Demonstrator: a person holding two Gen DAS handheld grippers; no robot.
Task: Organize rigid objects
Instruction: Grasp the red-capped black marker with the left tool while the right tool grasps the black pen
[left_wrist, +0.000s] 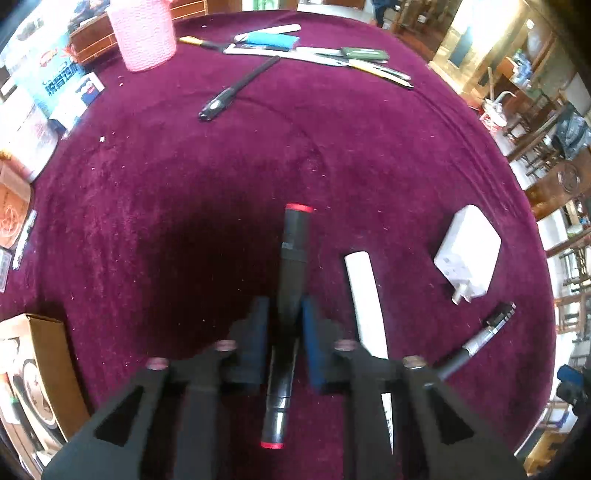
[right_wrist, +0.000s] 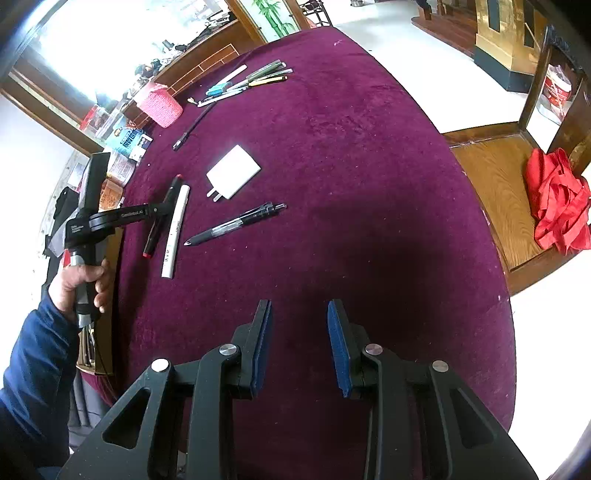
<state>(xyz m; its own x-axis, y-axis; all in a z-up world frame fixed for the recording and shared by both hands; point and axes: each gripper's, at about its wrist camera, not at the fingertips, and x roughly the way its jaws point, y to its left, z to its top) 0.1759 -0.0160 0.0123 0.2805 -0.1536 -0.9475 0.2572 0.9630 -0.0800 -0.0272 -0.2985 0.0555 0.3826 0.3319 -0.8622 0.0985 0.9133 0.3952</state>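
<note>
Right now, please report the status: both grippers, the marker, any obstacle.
Left gripper shut on black marker. Right gripper open, empty. White pen lies close beside marker.

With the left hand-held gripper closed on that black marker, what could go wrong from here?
1. The left hand-held gripper pinches the black red-capped marker along its length, so it may slide out when lifted.
2. The white pen-shaped stick lies right beside it and could get nudged.

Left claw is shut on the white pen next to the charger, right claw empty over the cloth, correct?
Not quite. The left claw is shut on the black marker with red ends, as the left wrist view shows; the white pen lies beside it. The right claw is empty.
</note>
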